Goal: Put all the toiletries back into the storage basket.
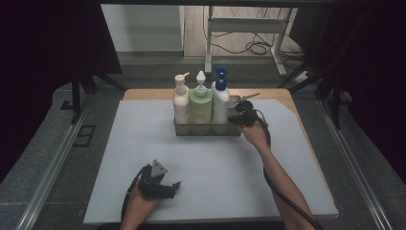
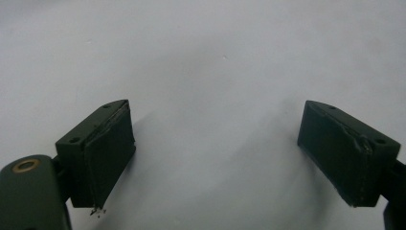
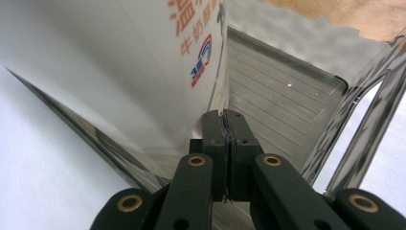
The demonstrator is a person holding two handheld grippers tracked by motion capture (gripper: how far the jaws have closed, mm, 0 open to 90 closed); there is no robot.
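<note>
A shallow, see-through grey plastic caddy (image 1: 207, 129) is sitting at the far middle of the pale grey surface (image 1: 143, 158), carrying three pump bottles upright in a row: a cream-white pump bottle (image 1: 180, 101) at the left, a pale green pump bottle (image 1: 201, 103) in the middle and a white bottle with a blue pump head (image 1: 220, 98) at the right. The caddy's right end is standing open and unfilled, its ribbed floor (image 3: 282, 100) showing beside the white bottle's printed side. Loaded like this, the caddy is likely handling heavy and top-heavy, with thin, stiff, slick walls; the rim of the right end wall looks like the sensible place to take hold, and a slow, level pull should keep the tall bottles from tipping.

The right tongs (image 1: 241, 118) are reaching in at that right end, their jaws pressed together at or just over the caddy's near-right wall; whether a thin rim is being caught between the pads cannot be made out. The left tongs (image 1: 163, 187) are resting well apart from the caddy at the near edge of the surface, jaws spread wide over bare mat with nothing between them.
</note>
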